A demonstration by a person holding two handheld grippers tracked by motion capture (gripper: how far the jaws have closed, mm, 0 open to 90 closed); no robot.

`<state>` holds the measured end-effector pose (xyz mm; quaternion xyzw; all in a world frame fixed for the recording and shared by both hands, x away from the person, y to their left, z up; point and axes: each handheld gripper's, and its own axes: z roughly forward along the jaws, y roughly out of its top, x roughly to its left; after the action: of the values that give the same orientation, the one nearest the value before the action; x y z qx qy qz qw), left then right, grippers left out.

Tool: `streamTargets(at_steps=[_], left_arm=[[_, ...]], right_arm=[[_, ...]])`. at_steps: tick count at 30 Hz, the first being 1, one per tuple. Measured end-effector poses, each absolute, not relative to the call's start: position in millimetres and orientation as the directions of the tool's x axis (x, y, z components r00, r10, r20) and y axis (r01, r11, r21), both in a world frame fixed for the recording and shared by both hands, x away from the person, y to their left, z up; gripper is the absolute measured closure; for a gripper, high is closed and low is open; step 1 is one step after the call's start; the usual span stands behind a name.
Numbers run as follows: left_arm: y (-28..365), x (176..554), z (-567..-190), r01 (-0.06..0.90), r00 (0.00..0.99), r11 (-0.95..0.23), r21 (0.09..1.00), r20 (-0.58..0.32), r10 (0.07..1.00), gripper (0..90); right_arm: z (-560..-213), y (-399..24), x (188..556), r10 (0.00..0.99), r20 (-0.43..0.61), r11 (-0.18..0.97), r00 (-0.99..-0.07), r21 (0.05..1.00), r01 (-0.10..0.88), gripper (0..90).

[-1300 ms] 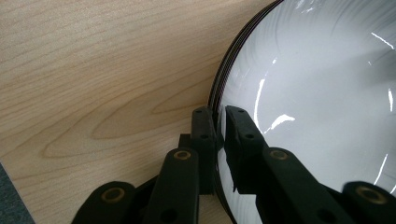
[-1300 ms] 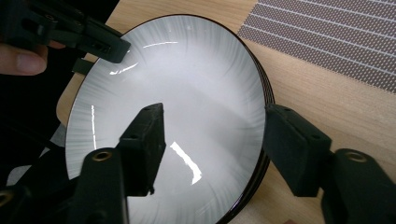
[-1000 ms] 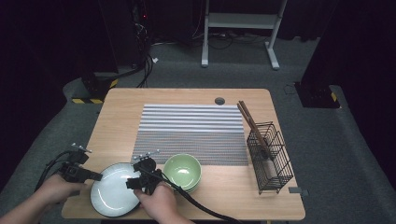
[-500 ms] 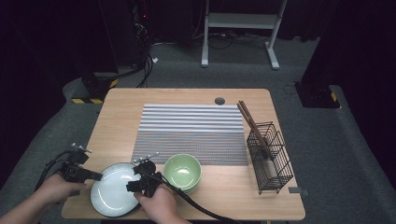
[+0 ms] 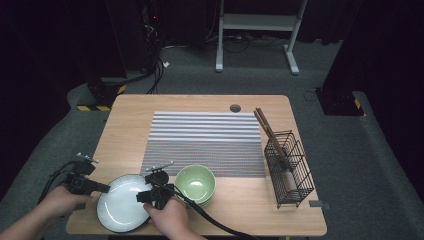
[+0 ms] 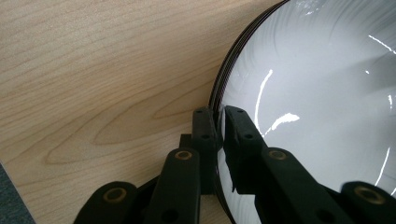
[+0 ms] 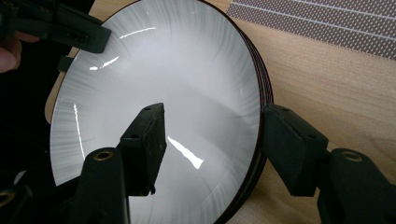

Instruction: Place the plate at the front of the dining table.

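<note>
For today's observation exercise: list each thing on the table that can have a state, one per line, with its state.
plate: on the table, rim pinched at its left edge
left hand-held gripper: shut on the plate rim
right hand-held gripper: open, jaws astride the plate's rim, just been closing
green bowl: upright, empty
wire basket: upright, chopsticks leaning in it
striped mat: flat

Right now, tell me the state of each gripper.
Left gripper: shut on the plate rim.
Right gripper: open, jaws astride the plate's opposite rim, just been closing, not yet pressing.
</note>
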<state>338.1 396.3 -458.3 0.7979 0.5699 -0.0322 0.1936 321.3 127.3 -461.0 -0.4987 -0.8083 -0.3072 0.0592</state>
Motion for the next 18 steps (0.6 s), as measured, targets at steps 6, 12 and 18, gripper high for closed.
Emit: streamTargets(at_steps=[6, 12, 18], left_arm=[[396.6, 339.0, -458.0, 0.921, 0.346, -0.269, 0.280, -0.277, 0.896, 82.6], [395.8, 340.5, -458.2, 0.918, 0.353, -0.275, 0.287, -0.273, 0.895, 82.6], [396.5, 340.4, -458.3, 0.919, 0.350, -0.270, 0.289, -0.276, 0.895, 82.3]], right_arm=[[-460.1, 126.5, 323.4, 0.776, 0.424, 0.285, -0.467, 0.425, 0.859, 42.4], [-461.4, 127.3, 321.6, 0.782, 0.390, 0.305, -0.486, 0.441, 0.844, 46.3], [-462.0, 127.2, 322.1, 0.782, 0.397, 0.292, -0.480, 0.447, 0.846, 47.8]])
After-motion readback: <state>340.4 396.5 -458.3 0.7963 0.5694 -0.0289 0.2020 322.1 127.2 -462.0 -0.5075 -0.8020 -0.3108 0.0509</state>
